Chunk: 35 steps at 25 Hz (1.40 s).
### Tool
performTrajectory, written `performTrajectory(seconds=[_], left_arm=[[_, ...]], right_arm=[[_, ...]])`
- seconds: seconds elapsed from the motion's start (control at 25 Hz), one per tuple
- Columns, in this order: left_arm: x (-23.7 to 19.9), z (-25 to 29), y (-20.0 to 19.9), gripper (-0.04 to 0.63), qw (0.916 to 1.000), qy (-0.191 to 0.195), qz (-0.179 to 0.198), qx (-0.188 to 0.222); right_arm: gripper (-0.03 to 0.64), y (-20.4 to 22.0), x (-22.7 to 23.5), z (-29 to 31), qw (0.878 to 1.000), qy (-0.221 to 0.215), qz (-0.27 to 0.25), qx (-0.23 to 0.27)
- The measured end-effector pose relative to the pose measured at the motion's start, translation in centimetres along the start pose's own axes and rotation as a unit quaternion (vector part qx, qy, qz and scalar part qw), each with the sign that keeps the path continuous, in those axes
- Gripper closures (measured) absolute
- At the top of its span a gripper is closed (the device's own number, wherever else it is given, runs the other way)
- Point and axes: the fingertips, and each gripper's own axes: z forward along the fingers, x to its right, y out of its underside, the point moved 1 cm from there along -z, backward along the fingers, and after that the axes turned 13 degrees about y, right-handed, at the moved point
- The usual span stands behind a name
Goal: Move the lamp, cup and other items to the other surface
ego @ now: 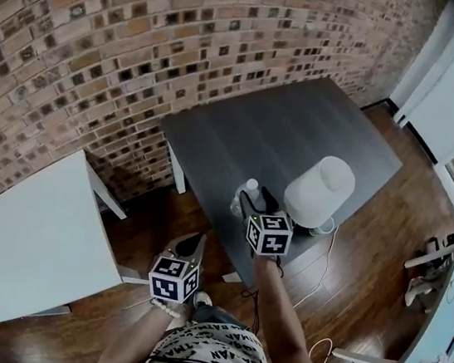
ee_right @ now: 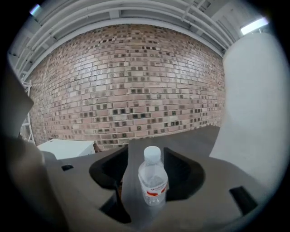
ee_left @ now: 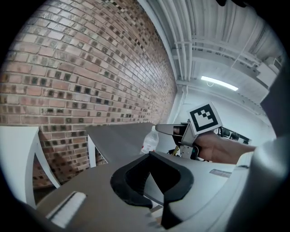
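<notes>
Lamp is sitting on the dark table with a water bottle just beside it, near the table edge, both apparently waiting to go to the white table. Right tongs are pointing at the bottle with jaws apart, the bottle lining up with the gap, not pinched; probably the nearest of the 2 items is going first. Left tongs are hanging over the floor, apart and carrying nothing, likely being kept free.

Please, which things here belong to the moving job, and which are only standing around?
Belong to the job:
lamp
water bottle
dark table, where both stand
white table, probably the other surface

Only standing around:
brick wall
wooden floor
desk at the right edge
</notes>
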Motion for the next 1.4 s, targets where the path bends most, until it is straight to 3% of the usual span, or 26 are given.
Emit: performTrajectory(seconds=[0.32, 0.48, 0.92, 1.16, 1.4], left_arm=[[-1.5, 1.3, 0.0, 0.595, 0.9999, -0.010, -0.013, -0.003], [-2.0, 1.4, 0.2, 0.595, 0.9997, -0.015, -0.018, -0.004], [-3.1, 0.7, 0.3, 0.595, 0.9991, -0.030, -0.029, 0.005], [-3.8, -1.7, 0.4, 0.595, 0.9973, -0.061, -0.037, 0.020], [-5.7, -7.2, 2.1, 0.595, 0.9912, -0.116, -0.054, 0.032]], right_arm=[[0.359, 0.4, 0.0, 3.1, 1.000, -0.010, -0.017, -0.021], [0.410, 0.7, -0.1, 3.7, 0.999, -0.015, -0.020, -0.025], [0.449, 0.6, -0.2, 4.2, 0.998, -0.020, -0.039, -0.034], [0.451, -1.2, -2.3, 2.9, 0.997, -0.059, -0.054, -0.021], [0.451, -3.5, -9.1, 1.1, 0.990, -0.125, -0.069, -0.002]])
